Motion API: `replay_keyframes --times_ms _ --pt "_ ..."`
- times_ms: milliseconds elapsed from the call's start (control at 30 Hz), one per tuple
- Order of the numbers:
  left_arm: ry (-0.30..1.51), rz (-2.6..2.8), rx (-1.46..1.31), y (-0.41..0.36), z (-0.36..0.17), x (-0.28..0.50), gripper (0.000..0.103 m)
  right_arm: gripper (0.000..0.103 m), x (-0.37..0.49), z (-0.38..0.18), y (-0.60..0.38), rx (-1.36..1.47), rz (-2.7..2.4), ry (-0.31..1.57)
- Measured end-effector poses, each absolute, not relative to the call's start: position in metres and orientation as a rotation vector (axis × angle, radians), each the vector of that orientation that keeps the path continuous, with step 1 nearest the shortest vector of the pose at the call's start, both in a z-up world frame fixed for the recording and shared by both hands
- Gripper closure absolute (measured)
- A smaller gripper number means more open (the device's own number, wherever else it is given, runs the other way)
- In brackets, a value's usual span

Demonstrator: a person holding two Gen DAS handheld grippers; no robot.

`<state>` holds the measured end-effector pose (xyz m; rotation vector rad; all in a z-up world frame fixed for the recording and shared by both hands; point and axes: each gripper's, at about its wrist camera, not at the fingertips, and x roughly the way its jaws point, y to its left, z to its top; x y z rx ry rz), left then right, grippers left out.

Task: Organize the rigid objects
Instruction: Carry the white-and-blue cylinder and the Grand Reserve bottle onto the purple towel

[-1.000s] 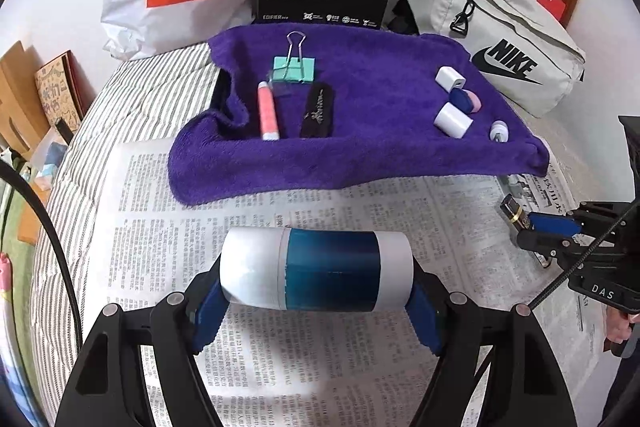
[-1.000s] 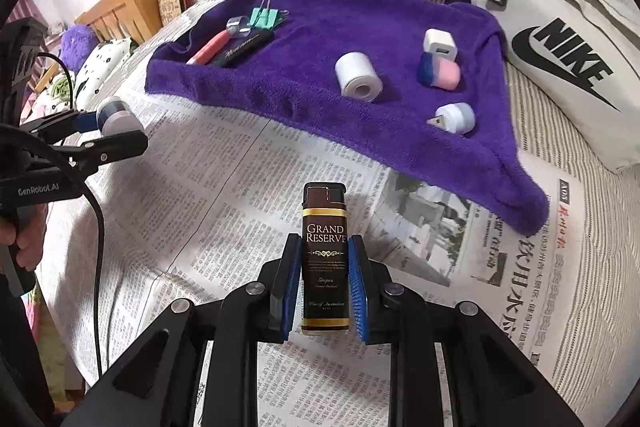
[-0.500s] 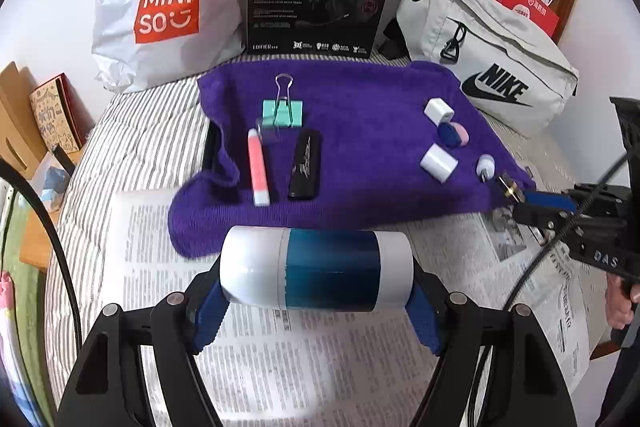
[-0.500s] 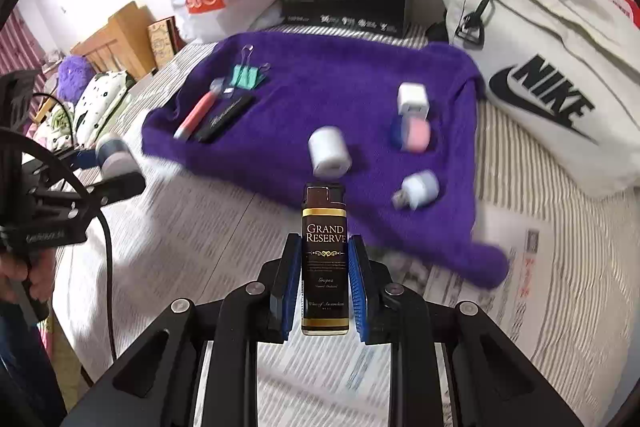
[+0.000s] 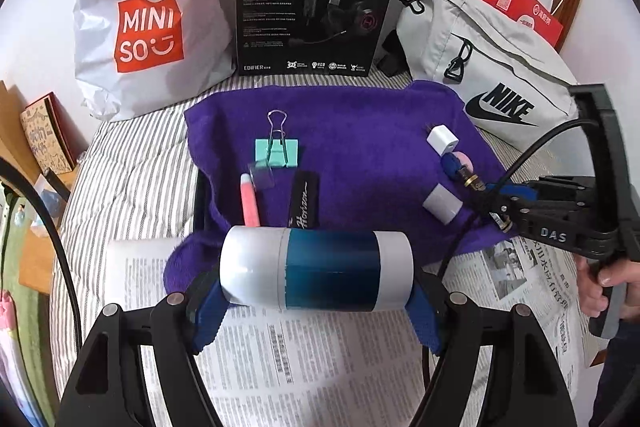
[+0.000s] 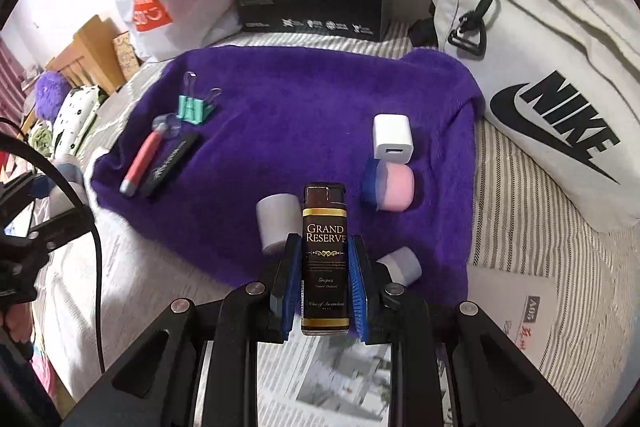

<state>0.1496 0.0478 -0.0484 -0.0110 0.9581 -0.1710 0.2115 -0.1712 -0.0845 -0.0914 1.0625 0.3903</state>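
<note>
Carried closer over purple towel (image 6: 304, 115): left tongs (image 5: 316, 301) clamping blue-white cylinder (image 5: 316, 269), right tongs (image 6: 322, 291) pinching lighter (image 6: 324, 259). Could knock white roll (image 6: 276, 223) if lowered carelessly.

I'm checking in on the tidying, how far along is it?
Seven small items already lie on the purple towel, among them the binder clip and white charger. In hand: left gripper holds the blue-and-white cylinder, right gripper the Grand Reserve lighter. Both remain to be placed.
</note>
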Motion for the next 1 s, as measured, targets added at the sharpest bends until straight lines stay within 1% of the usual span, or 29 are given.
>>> replay_keyframes --times_ms 333,800,967,1000 --pt "0.964 -0.176 -0.014 0.048 -0.053 0.163 0.028 0.080 0.232 -0.104 -0.162 -0.128 0.373 1.090" --pt "0.980 -0.165 -0.020 0.054 -0.061 0.176 0.028 0.080 0.239 -0.113 -0.154 -0.179 0.400 1.076" --pt "0.987 -0.157 -0.016 0.055 -0.063 0.183 0.028 0.076 0.236 -0.113 -0.158 -0.174 0.426 1.076" --pt "0.989 -0.154 -0.011 0.053 -0.064 0.184 0.028 0.073 0.235 -0.113 -0.160 -0.174 0.433 1.077"
